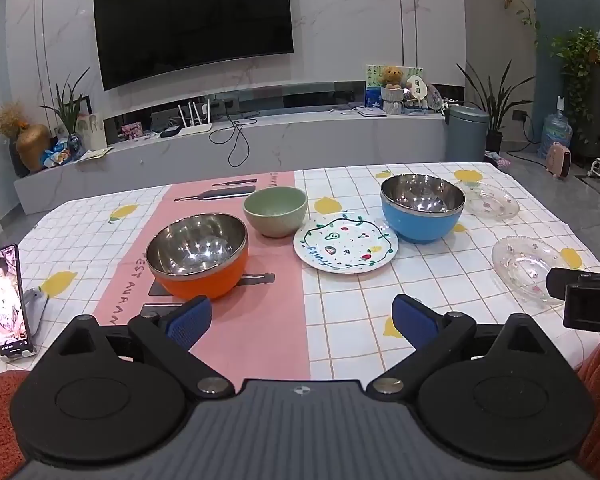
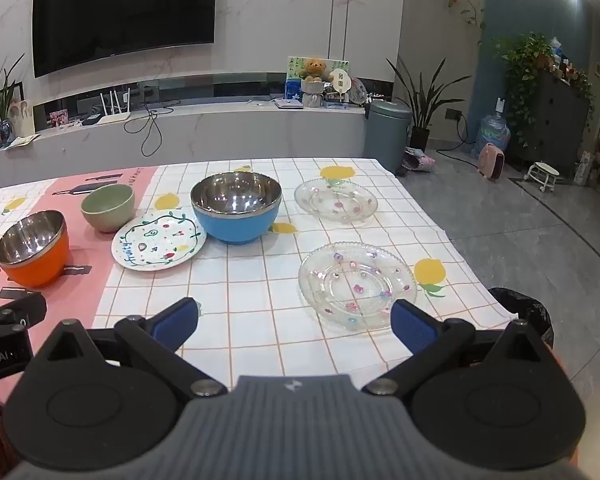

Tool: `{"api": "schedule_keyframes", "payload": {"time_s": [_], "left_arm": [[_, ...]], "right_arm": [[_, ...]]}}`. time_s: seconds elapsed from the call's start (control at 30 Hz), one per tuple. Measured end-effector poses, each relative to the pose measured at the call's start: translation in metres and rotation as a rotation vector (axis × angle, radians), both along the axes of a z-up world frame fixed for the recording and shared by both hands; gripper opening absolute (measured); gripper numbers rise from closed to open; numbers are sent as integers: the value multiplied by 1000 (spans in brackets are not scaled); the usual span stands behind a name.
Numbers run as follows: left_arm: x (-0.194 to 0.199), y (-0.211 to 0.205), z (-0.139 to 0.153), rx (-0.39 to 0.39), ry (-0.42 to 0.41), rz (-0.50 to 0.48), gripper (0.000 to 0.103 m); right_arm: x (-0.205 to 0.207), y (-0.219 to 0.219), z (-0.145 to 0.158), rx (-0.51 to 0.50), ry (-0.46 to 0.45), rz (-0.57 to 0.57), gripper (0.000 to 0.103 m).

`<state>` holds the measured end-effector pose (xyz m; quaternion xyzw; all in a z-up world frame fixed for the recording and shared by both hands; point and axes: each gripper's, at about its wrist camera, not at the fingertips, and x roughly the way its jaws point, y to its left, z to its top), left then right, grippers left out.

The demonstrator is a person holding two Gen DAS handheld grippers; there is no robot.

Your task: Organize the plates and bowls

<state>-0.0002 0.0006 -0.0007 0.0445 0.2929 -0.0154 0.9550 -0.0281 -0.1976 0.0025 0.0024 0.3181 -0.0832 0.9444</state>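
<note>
Grippers left [image 1: 302,320] and right [image 2: 296,322] spread, empty; near glass plate [image 2: 356,286] partly hidden behind right finger.

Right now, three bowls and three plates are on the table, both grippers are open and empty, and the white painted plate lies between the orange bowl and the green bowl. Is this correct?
One detail is wrong. The white painted plate lies between the green bowl and the blue bowl, not between the orange bowl and the green one; the left wrist view shows it. The rest holds: the left gripper and right gripper are open and empty.
</note>
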Motion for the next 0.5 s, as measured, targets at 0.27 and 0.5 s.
{"api": "schedule_keyframes", "payload": {"time_s": [0.27,0.5], "left_arm": [[1,1,0,-1,13,0,103],[2,0,-3,4,15,1,103]], "right_arm": [[1,1,0,-11,1,-3,100],[-1,-1,-3,-3,11,5,101]]}}
